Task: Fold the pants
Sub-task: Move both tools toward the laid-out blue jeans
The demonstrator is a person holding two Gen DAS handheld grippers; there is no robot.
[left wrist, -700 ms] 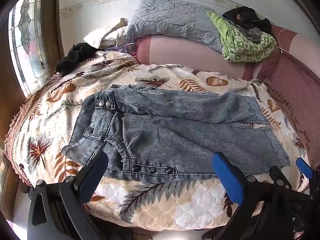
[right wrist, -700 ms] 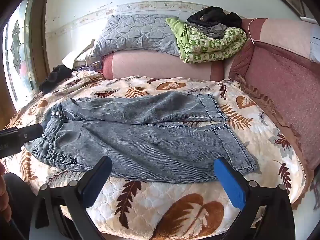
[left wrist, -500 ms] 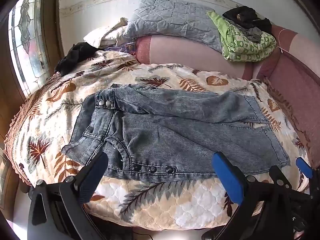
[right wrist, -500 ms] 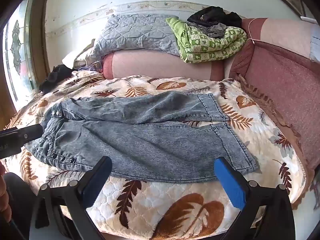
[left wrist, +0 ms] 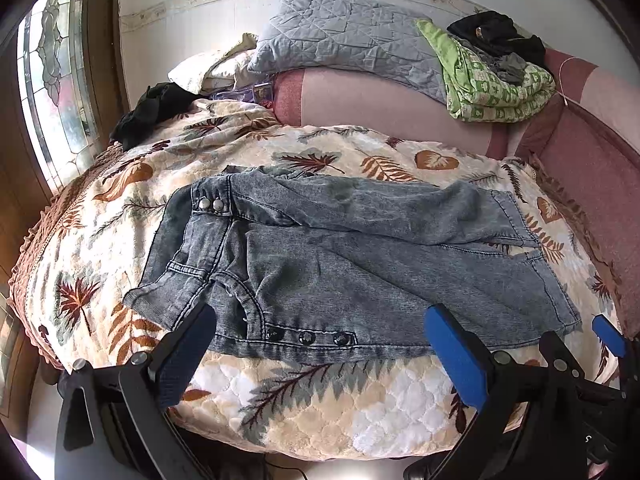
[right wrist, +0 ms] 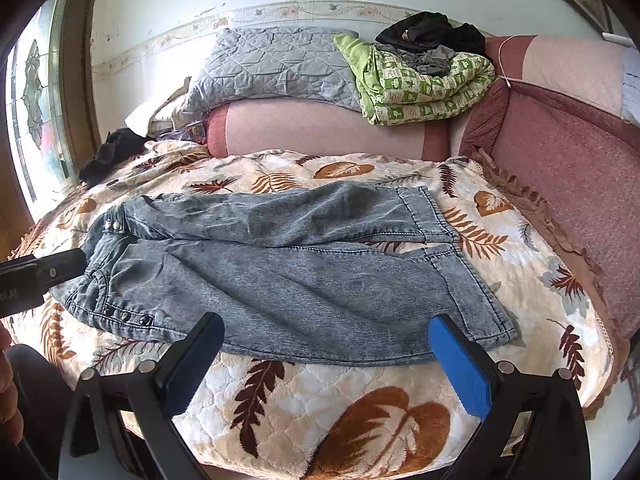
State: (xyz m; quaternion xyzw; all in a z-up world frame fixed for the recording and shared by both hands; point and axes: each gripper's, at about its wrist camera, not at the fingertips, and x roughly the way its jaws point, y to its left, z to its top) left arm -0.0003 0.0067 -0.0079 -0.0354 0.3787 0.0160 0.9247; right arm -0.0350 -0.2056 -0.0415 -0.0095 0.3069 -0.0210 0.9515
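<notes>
Pants [left wrist: 340,264] are lying flat on the bed [left wrist: 320,404], legs slightly apart. Left tool [left wrist: 320,356] and right tool [right wrist: 328,364] are hovering spread wide, pinching nothing. Risk: grabbing only the top denim layer, bunching the fold.

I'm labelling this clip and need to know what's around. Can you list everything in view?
jeans: one, washed grey-blue, flat on the bedspread, unfolded
bedspread: one, cream with leaf print, over the bed
quilted blanket: one, grey, on the pink backrest
green blanket: one, folded, on backrest
black clothes: pile, atop green blanket
black garment: one, by the window
left gripper: black, blue pads, open, empty
right gripper: same, open, empty
</notes>
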